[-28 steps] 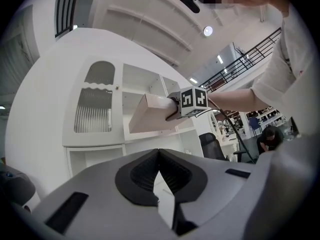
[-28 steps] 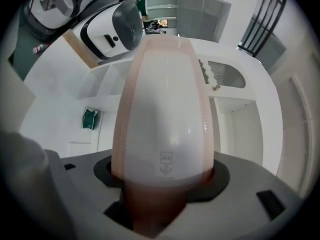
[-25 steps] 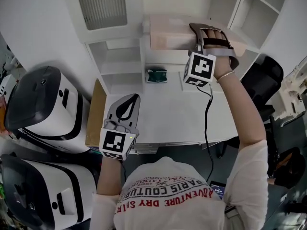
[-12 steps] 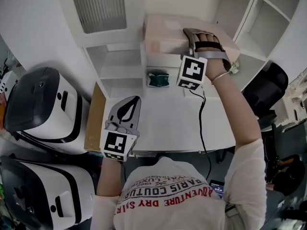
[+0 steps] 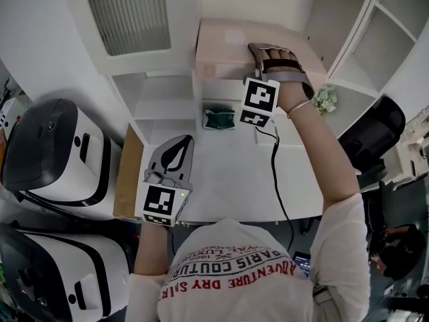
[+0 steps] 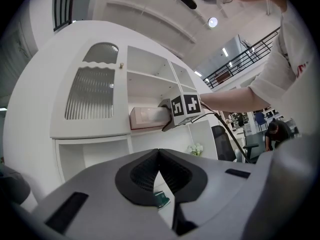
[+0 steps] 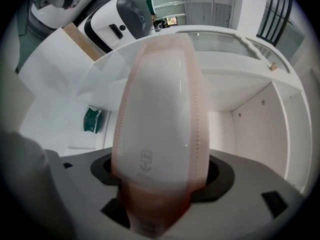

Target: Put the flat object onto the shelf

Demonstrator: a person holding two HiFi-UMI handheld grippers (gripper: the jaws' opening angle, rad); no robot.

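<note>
1. Setting: a white desk [image 5: 228, 173] is backed by a white shelf unit [image 5: 164, 89] with a ribbed door [image 5: 127, 15]. Two white-and-black machines [image 5: 60, 153] are seen at the left, in the head view only.
2. Right gripper [image 5: 263, 47]: the jaws stand wide and have just been opening. The pink flat pack [image 7: 160, 109] is between them, and no gap is seen at either pad.
3. The pack is laid flat on a shelf board above the desk, with its near end in the right gripper. An "A4" mark with an arrow is legible only in the right gripper view.
4. Left gripper [image 5: 182, 141]: the jaws are closed together with nothing between them. It is held level over the desk's left part, well apart from the pack.
5. A green packet [image 5: 219, 119] is noted on the desk at the shelf's foot, lower than the pack.
6. Only the left gripper view shows the pack side-on, with the right gripper's marker cube [image 6: 185, 105] at its end and a small plant [image 6: 196, 149] below.
</note>
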